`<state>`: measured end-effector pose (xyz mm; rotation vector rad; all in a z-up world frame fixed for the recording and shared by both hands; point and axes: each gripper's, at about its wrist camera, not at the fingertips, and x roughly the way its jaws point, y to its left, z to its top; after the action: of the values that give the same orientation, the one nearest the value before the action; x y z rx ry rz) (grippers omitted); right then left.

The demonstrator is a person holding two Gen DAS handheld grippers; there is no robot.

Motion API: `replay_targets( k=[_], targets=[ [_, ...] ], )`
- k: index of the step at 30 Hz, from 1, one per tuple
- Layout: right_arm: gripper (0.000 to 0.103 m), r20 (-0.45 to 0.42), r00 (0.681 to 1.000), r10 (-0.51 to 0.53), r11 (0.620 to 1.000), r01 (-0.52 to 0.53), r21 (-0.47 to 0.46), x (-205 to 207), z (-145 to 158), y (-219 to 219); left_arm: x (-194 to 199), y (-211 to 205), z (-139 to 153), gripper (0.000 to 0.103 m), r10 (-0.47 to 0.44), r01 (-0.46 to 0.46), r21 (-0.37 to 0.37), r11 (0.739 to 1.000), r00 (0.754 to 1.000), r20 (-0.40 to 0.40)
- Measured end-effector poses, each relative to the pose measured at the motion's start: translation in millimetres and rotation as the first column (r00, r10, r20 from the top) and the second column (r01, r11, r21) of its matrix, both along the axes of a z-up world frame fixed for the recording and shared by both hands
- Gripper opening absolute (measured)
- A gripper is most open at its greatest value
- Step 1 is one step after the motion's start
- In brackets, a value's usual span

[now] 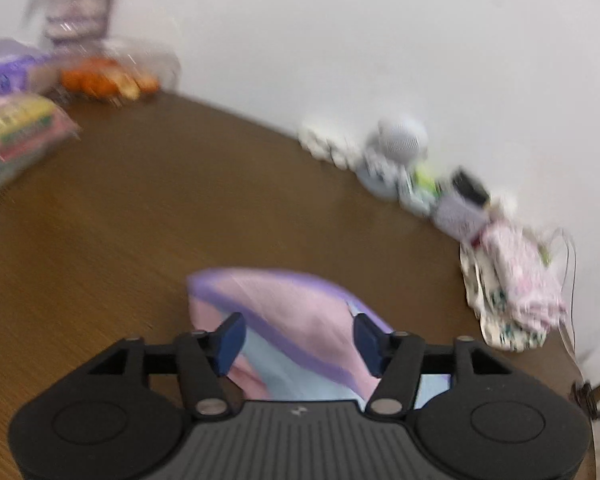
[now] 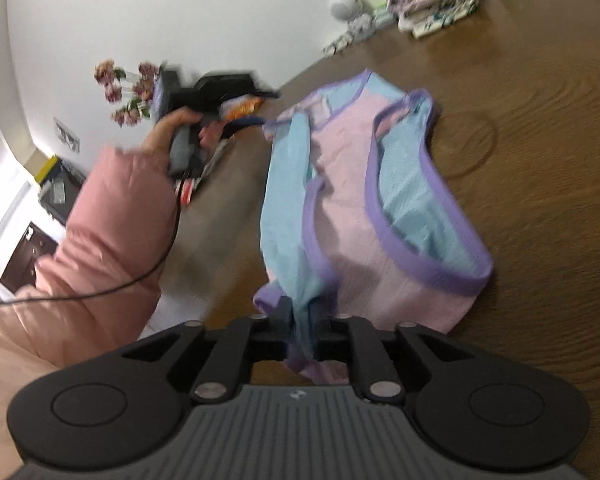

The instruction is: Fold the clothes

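Observation:
A pink and light-blue mesh vest with purple trim point(image 2: 364, 200) lies on the brown wooden table point(image 2: 540, 160). My right gripper point(image 2: 302, 322) is shut on the vest's near edge, with blue cloth pinched between the jaws. My left gripper point(image 1: 298, 338) is open, its blue pads point(image 1: 232, 340) spread either side of a corner of the vest point(image 1: 292, 320), just above it. In the right wrist view the left gripper point(image 2: 236, 120) shows at the vest's far end, held by a hand in a pink sleeve.
A pile of folded clothes point(image 1: 516, 280) point(image 2: 436, 0) sits at the table's edge by the white wall. A white round gadget point(image 1: 400, 136) and small items line the wall. Snack packets point(image 1: 16, 132), a fruit box point(image 1: 108, 76) and a flower vase point(image 1: 76, 4) stand at the left.

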<state>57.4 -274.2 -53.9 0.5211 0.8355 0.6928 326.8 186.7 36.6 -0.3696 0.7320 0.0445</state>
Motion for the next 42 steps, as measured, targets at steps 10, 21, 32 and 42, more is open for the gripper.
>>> replay_targets(
  k=[10,21,32,42],
  targets=[
    [0.035,0.064,0.997,0.049,0.991,-0.041,-0.127,20.0,10.9,25.2,29.9,12.8,-46.2,0.06,-0.103,0.129,0.223,0.966,0.987,-0.125],
    [0.007,0.005,0.985,0.173,0.932,-0.162,-0.323,29.2,9.1,45.7,51.7,21.0,-61.2,0.002,-0.164,0.178,0.168,0.97,0.982,-0.092],
    [0.011,-0.035,0.982,0.186,0.942,-0.188,-0.277,35.3,14.5,36.4,57.5,47.2,-53.1,0.049,-0.12,0.121,0.07,0.99,0.993,-0.019],
    [0.015,0.083,0.952,0.295,0.921,-0.26,-0.29,49.7,35.8,76.9,49.6,32.5,-66.2,0.01,-0.2,0.203,0.127,0.971,0.979,-0.038]
  ],
)
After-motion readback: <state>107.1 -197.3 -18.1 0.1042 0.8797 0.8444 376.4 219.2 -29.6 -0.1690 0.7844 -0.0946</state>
